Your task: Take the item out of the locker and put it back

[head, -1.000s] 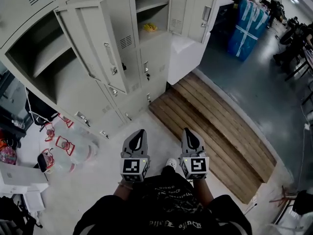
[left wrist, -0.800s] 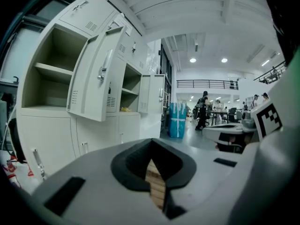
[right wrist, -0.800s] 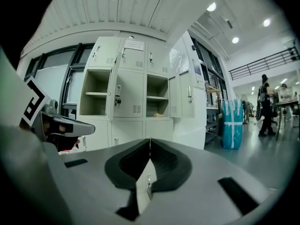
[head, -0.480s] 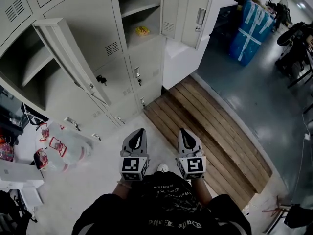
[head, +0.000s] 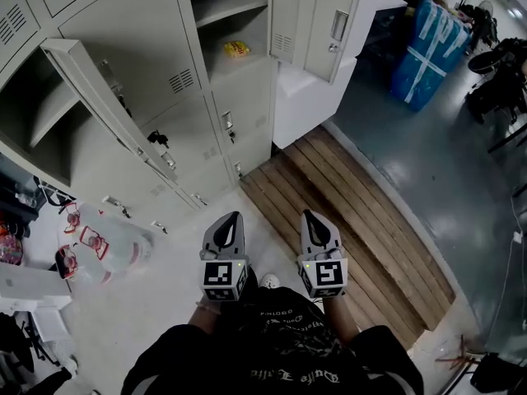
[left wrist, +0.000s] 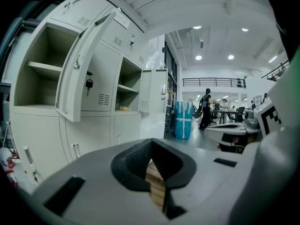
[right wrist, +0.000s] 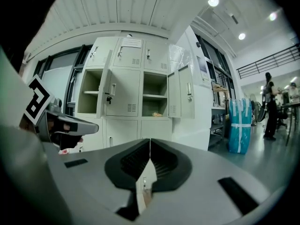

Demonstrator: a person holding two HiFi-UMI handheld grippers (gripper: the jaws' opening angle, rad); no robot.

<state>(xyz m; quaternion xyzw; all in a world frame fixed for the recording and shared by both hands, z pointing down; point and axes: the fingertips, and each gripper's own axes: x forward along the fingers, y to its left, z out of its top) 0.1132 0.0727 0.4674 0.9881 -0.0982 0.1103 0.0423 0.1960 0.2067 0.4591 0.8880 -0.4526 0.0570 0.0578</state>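
Note:
A small yellow item (head: 236,49) lies on the shelf of an open locker compartment (head: 235,23); it also shows in the left gripper view as the item (left wrist: 123,108) and in the right gripper view as the item (right wrist: 156,115). Both grippers are held low in front of the person, side by side, pointing at the lockers from well short of them. The left gripper (head: 233,219) is shut and empty, its jaws touching. The right gripper (head: 311,217) is likewise shut with nothing in it.
A locker door (head: 107,97) swings out at the left and another door (head: 329,23) stands open right of the item. A wooden pallet (head: 354,220) lies on the floor ahead right. A plastic bag of bottles (head: 99,241) sits at left, a blue wrapped bundle (head: 432,52) far right.
The head view has swung so the lockers sit more to the left and a little nearer. Both grippers keep their place in front of the body, still shut.

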